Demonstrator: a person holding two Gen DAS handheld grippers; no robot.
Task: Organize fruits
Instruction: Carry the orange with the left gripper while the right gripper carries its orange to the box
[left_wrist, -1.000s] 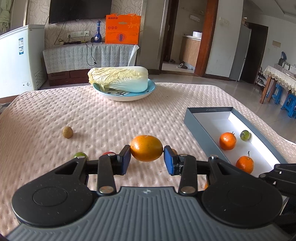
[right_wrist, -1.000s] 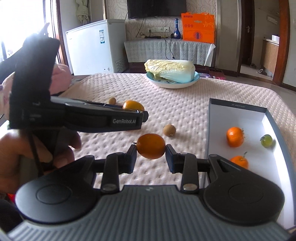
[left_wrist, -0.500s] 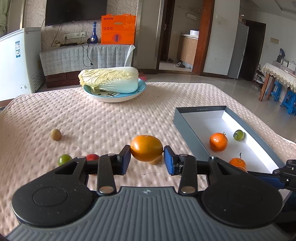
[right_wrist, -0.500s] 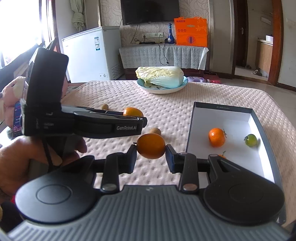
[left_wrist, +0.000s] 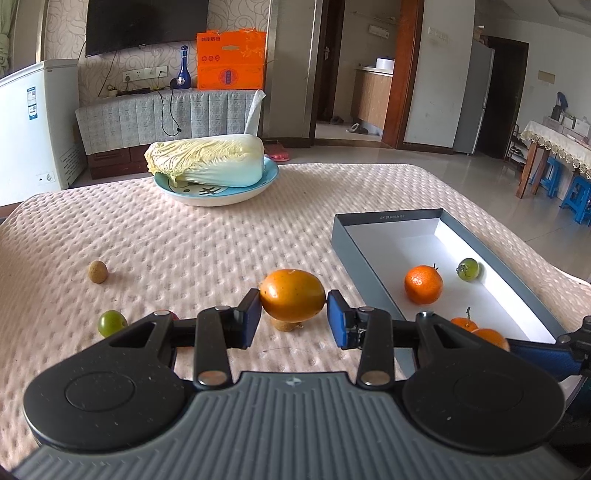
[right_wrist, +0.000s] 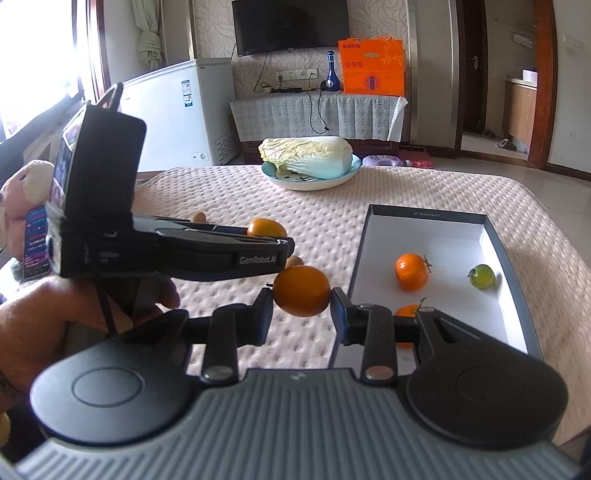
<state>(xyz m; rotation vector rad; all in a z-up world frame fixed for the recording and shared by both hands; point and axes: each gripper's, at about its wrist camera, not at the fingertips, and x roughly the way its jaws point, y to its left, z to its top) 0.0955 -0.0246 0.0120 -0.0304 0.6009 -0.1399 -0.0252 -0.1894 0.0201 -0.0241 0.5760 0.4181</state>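
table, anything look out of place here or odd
Yes: a cabbage on a blue plate sits among the fruit, and a brown fruit and green one still lie outside the box.

- Patterned wallpaper wall (left_wrist: 236, 18) with a dark television (left_wrist: 146, 24) mounted on it
- Below, a low cabinet (left_wrist: 166, 118) under a grey checked cover, bearing an orange box (left_wrist: 231, 61) and a blue bottle (left_wrist: 183, 74)
- White chest freezer (left_wrist: 33, 122) at left; bright window (right_wrist: 40, 59) with tied curtain (right_wrist: 149, 37)
- Wood-framed doorway (left_wrist: 404, 70), pale glossy tiled floor (left_wrist: 480, 184), blue stools (left_wrist: 576, 195) under a lace-covered side table (left_wrist: 554, 138)
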